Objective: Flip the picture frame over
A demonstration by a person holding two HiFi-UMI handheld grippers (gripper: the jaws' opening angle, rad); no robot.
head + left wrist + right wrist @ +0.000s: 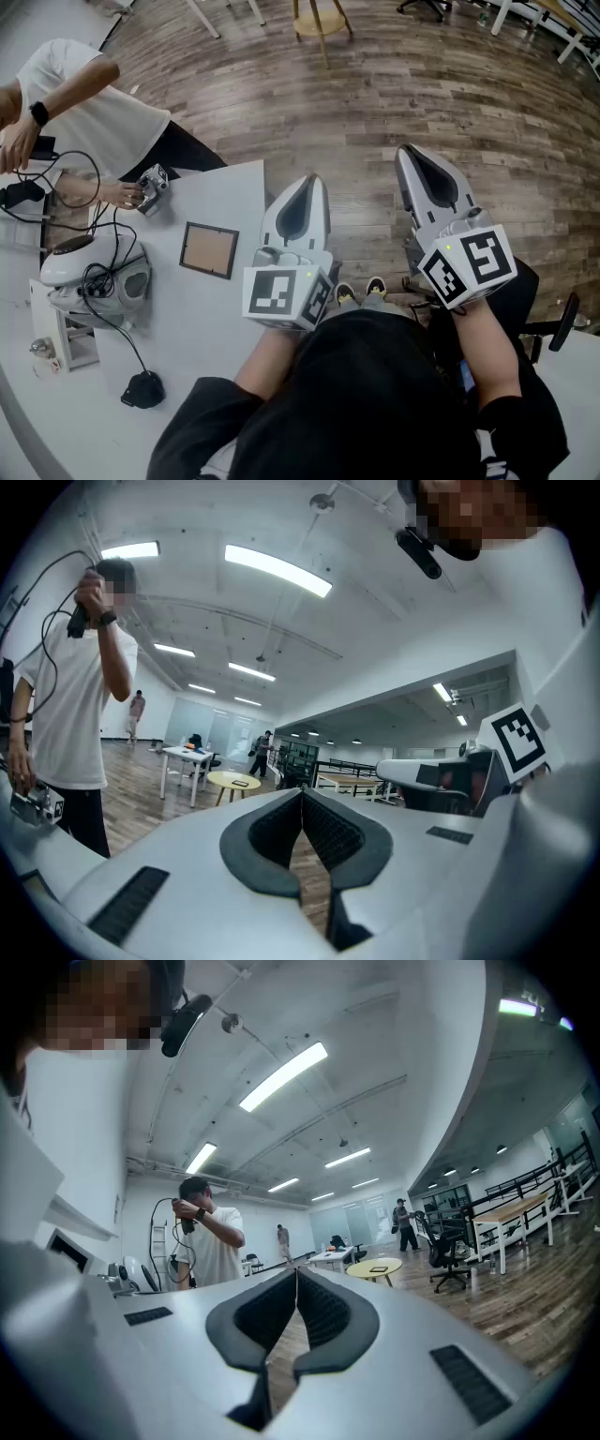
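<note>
The picture frame lies flat on the white counter, just left of the left gripper. The right gripper is farther off. Both grippers point level past the counter's edge over the wood floor, jaws together and empty. Cabled equipment crowds the counter's left.

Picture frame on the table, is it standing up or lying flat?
Lying flat: the picture frame rests on the white table, brown panel up.

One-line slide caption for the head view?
Left gripper and right gripper shut and empty, clear of the frame lying flat on the table.
</note>
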